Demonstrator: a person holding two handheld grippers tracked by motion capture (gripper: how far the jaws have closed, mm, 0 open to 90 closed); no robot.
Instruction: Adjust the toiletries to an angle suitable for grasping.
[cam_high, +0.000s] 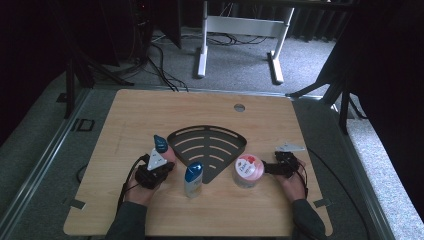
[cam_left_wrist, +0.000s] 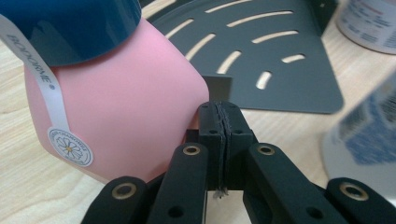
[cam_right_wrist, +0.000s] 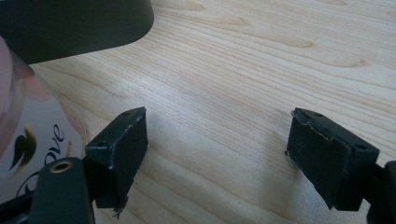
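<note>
A: Left gripper (cam_left_wrist: 219, 116)?
B: Jaws pressed flat together, nothing between. Tips right beside pink bottle (cam_left_wrist: 116, 116), at its lower side (contact hard to call).

A: Bottle details?
B: Pink body, dark blue cap (cam_left_wrist: 70, 28), white label strip with round seal. Standing on table (cam_high: 150, 107), at left edge of rack (cam_high: 207, 145). In high view, blue cap poking up just past left hand (cam_high: 152, 172).

A: Right gripper (cam_right_wrist: 215, 149)?
B: Wide, bare wood between jaws. Nothing held.

A: Near it?
B: Dove tub (cam_high: 248, 170) (pink-white, logo partly visible), just outside one jaw, not between. In high view, tub at rack's right corner, right hand (cam_high: 287, 167) just beside it.

A: Anything else?
B: White bottle with blue cap (cam_high: 193, 179), upright, between the hands, in front of rack. Rack dark, fan-shaped, slotted, flat on table centre.
</note>
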